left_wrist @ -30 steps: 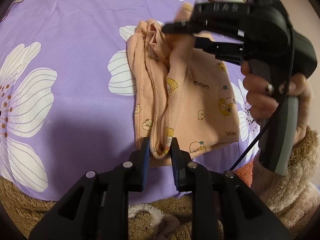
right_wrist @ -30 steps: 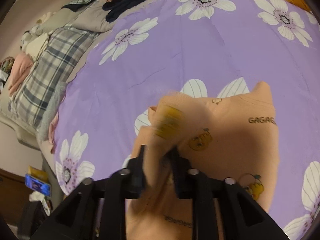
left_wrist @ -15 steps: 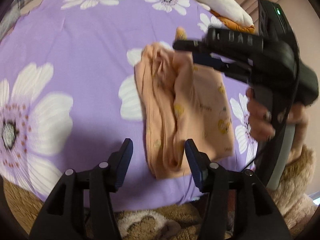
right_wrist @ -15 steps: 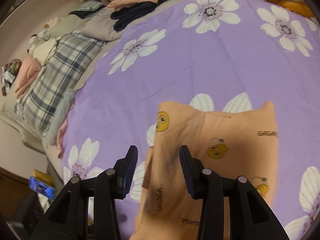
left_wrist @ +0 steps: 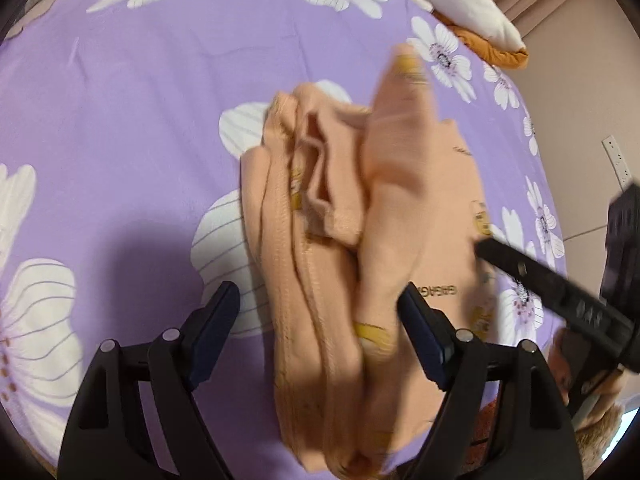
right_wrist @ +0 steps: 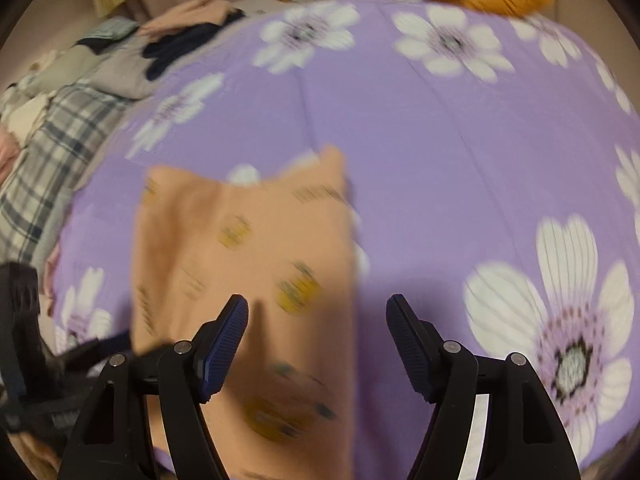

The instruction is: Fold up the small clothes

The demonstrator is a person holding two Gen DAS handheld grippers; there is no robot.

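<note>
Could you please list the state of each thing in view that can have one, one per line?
Left gripper: jaws open, just been opening, garment between them but not pinched.
Right gripper: jaws open, just been opening, nothing clamped.
Peach garment: lying released on the bedspread, partly folded, its left side bunched.
Purple flowered bedspread: spread flat.

Left gripper (left_wrist: 318,318) jaws just opened wide (nothing gripped), right gripper (right_wrist: 316,330) likewise, both angled downward

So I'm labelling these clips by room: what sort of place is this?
Most likely a bedroom. The peach garment lies on a purple floral bedspread, with a plaid blanket and piled clothes along the far edge.
</note>
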